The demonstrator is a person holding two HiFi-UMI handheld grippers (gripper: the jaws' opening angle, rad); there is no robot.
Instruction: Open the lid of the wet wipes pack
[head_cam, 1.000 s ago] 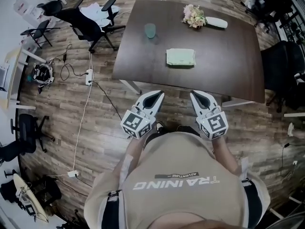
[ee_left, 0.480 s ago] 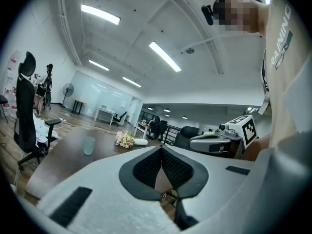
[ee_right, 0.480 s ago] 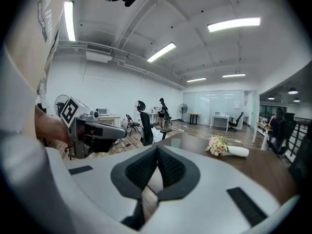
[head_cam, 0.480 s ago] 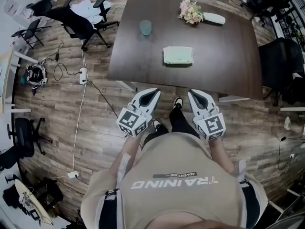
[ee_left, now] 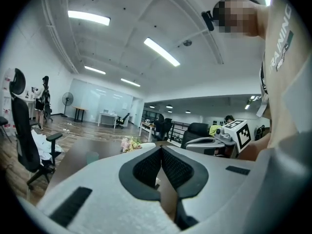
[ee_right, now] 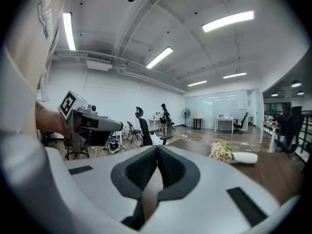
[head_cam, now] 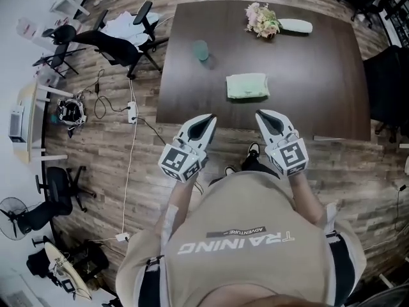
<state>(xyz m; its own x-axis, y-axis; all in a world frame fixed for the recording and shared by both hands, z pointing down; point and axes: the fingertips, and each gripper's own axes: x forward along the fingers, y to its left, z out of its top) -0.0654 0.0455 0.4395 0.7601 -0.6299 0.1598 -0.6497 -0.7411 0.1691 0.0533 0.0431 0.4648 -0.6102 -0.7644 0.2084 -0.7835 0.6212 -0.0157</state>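
1. The person holds both grippers out in front of the waist, side by side and pointing almost level toward the table (head_cam: 313, 82). The left gripper (head_cam: 209, 118) has its jaws pressed together with nothing between them. The right gripper (head_cam: 262, 115) is closed in the same way and is also empty.
2. In the head view, the tips of both grippers line up with the table's near edge. There is a clear gap between the two grippers, and one of the person's shoes (head_cam: 253, 150) shows on the floor (head_cam: 108, 165) below that gap.
3. The wet wipes pack (head_cam: 246, 86) is pale green and lies flat near the middle of the dark brown tabletop. It is ahead of the grippers, roughly in line with the gap between them and well apart from both. Open tabletop lies on every side of it.
4. Farther back, a green cup (head_cam: 202, 49) stands toward the table's left side. A bunch of flowers (head_cam: 262, 22) sits near the far edge, with a white oblong object (head_cam: 296, 25) just beside it.
5. The floor is wood plank. Black office chairs (head_cam: 108, 38) stand left of the table, and a power strip (head_cam: 133, 112) with its cable lies on the boards near the table's left corner.
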